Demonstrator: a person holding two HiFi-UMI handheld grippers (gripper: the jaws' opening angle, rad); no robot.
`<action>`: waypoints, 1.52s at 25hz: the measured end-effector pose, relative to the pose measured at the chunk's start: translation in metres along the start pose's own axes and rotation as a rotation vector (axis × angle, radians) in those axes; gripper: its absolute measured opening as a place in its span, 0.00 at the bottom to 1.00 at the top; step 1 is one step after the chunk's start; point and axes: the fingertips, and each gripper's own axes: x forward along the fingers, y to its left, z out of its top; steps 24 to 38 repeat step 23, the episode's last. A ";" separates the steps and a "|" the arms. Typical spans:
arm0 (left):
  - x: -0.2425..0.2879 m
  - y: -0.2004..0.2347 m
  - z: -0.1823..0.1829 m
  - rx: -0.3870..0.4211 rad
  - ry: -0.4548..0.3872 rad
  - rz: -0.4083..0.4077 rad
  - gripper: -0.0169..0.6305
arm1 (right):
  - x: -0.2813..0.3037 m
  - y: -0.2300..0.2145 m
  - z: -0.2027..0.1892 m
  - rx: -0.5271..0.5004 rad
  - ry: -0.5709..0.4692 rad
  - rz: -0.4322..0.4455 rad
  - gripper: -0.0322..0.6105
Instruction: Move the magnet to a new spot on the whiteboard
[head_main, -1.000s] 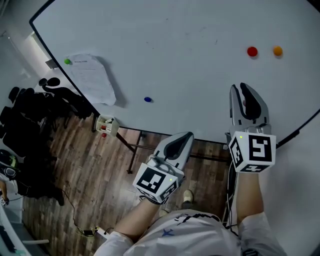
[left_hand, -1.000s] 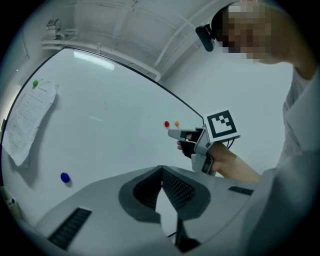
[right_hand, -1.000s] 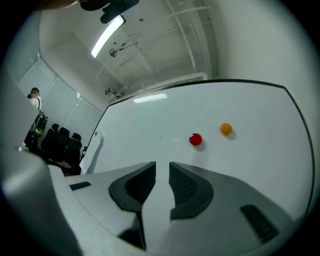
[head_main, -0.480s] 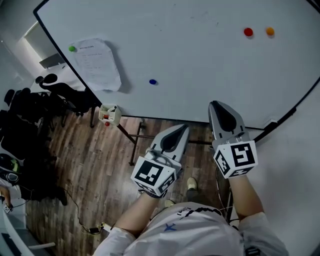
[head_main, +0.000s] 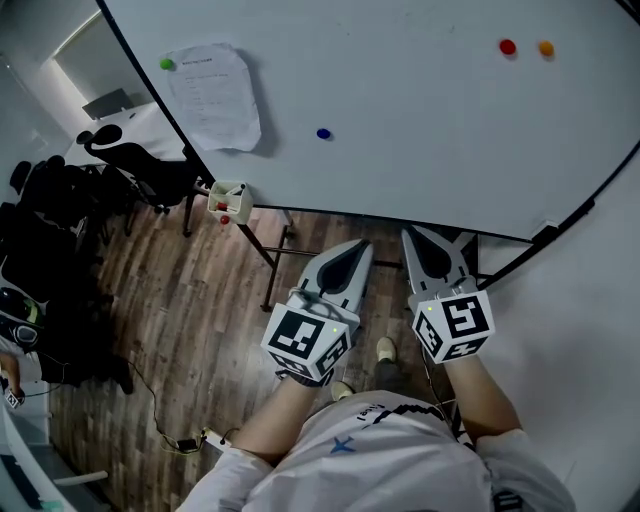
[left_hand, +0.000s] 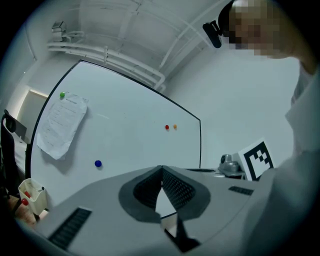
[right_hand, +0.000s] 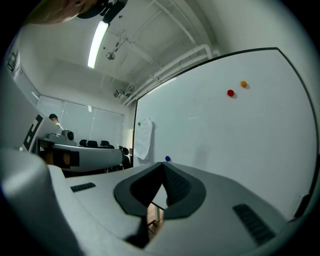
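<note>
Presently the right claw (head_main: 432, 245) and the left claw (head_main: 350, 262) are each pressed together on nothing, side by side just below the whiteboard's (head_main: 400, 150) bottom edge. On the whiteboard, a blue magnet (head_main: 323, 133) sits toward its left, a red magnet (head_main: 507, 46) and an orange magnet (head_main: 545, 47) sit close together toward its right edge, and a green magnet (head_main: 167, 63) pins a paper sheet (head_main: 215, 95) near the left edge.

Grey left tool (head_main: 355, 252) and right tool (head_main: 418, 240), black-and-white marker cubes (head_main: 305, 345), white blue-marked shirt (head_main: 375, 460).

Small round red magnet (head_main: 508, 46) — stuck on whiteboard (head_main: 400, 130), beside orange magnet (head_main: 545, 47).
</note>
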 end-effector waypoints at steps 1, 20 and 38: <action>-0.003 0.000 -0.002 0.000 0.002 0.000 0.04 | -0.001 0.004 -0.003 0.001 0.003 0.003 0.07; -0.033 0.003 -0.006 0.007 0.016 0.017 0.04 | -0.009 0.038 -0.013 0.008 0.010 0.026 0.07; -0.037 0.003 -0.001 0.009 0.014 0.016 0.05 | -0.009 0.043 -0.010 0.003 0.012 0.028 0.07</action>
